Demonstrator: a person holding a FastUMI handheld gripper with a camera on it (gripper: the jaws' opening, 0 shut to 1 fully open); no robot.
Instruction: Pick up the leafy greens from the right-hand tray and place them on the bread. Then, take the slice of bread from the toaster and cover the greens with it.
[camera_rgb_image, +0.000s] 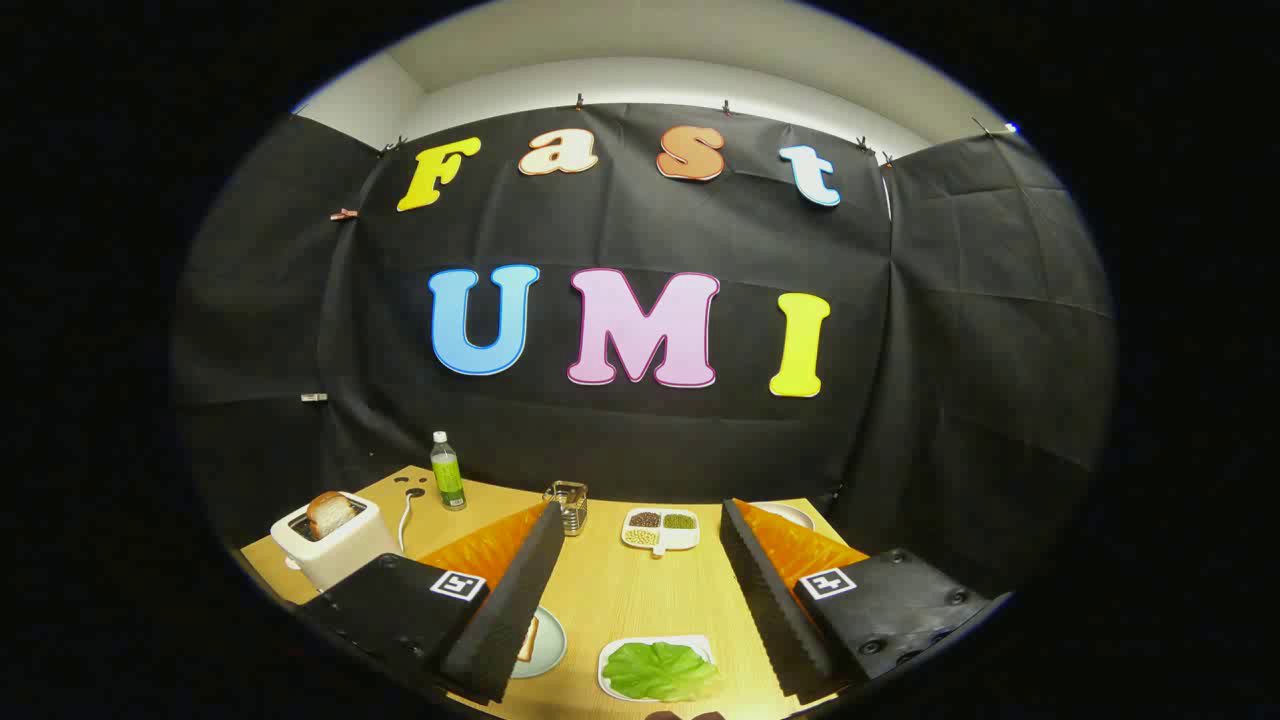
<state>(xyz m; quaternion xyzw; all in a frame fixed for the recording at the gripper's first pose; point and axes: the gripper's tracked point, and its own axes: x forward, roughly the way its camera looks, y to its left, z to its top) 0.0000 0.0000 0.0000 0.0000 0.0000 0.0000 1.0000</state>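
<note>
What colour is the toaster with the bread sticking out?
The toaster is creamy white, seen in the gripper view, beyond the open gripper.

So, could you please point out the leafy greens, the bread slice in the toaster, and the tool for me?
leafy greens (658, 669), gripper view, middle of the leaf on its white tray.
bread slice (328, 513), gripper view, browned top standing out of the toaster.
tool (640, 590), gripper view, midway between its open fingertips, above the table.

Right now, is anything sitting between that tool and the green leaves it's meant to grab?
Nothing visible. The tool is open above the table, and the leafy greens lie uncovered on their tray between the fingers.
</note>
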